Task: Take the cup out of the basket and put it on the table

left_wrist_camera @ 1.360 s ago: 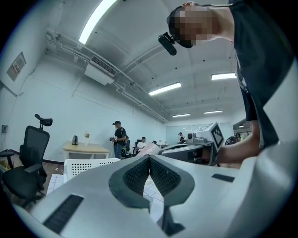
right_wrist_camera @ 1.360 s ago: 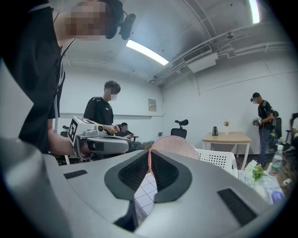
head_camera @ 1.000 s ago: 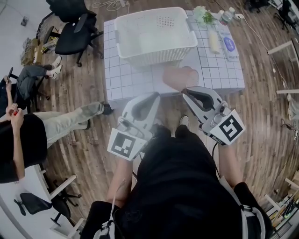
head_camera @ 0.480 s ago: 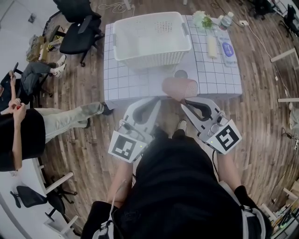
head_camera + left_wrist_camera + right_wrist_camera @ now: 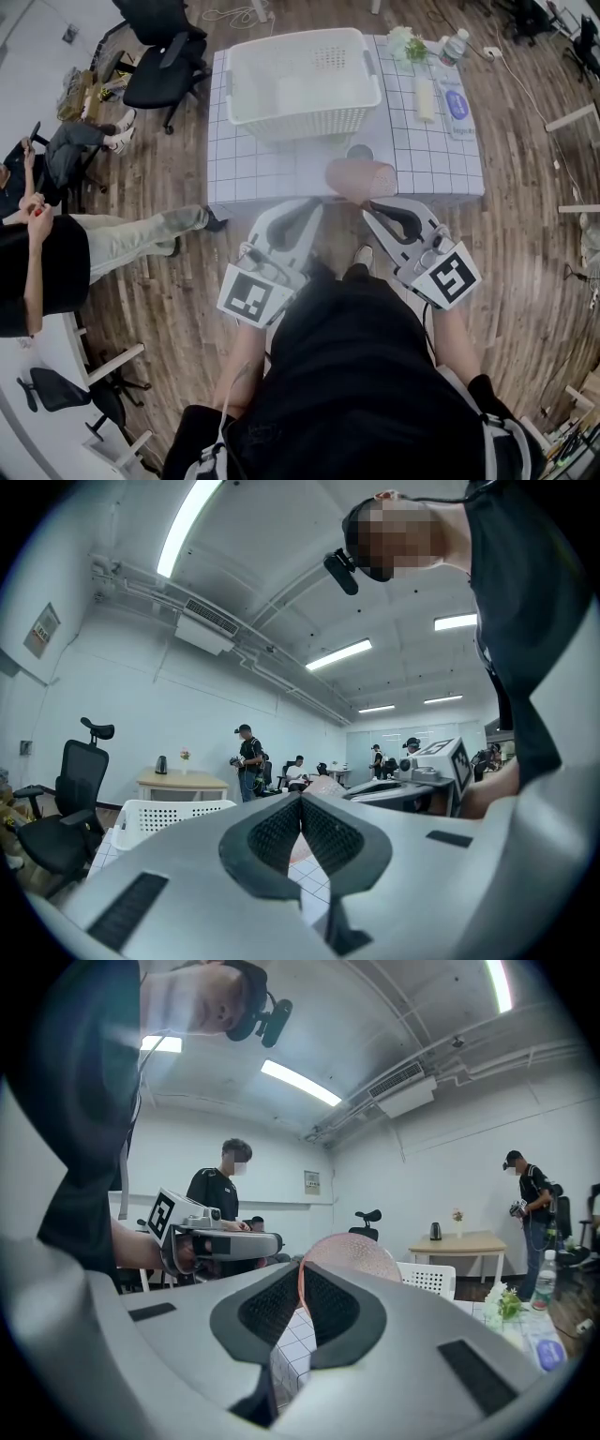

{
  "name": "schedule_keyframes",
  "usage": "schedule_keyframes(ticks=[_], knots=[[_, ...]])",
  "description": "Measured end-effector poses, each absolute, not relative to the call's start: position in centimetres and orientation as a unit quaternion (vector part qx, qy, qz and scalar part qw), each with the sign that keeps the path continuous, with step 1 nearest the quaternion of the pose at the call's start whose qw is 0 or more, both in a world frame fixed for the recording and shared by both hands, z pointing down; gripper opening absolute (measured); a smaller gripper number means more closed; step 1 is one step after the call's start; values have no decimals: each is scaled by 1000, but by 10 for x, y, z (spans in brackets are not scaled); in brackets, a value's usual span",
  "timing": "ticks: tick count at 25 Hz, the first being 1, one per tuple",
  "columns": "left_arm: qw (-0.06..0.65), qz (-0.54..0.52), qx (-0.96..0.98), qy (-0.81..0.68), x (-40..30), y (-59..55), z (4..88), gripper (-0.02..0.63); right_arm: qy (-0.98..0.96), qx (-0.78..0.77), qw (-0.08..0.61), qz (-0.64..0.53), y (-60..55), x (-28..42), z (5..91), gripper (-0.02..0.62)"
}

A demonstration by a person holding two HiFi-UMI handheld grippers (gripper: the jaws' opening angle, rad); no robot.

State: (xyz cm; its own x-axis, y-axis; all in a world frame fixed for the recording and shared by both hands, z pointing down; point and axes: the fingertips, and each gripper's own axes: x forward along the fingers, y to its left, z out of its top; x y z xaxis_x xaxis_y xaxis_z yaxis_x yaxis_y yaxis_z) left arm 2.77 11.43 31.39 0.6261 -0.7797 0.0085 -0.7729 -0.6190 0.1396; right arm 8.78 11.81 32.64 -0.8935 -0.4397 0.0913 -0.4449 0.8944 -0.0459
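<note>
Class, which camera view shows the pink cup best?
Head view: the whole pink cup shows, sideways in the right gripper. The right gripper view shows only a rounded part above its fingers; the left gripper view, a sliver.

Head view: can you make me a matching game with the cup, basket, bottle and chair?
1 cup
2 basket
3 bottle
4 chair

A black, on the floor
B pinched by the right gripper
C near the table's far right corner
D white, on the table's far half

Pairs: 1-B, 2-D, 3-C, 4-A
</note>
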Motion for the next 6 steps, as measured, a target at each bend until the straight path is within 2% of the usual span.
schedule_keyframes(ticks=[6], knots=[[65,-28,899,-433,29,112,313,11,-972,228,44,33,116,90,329,31]])
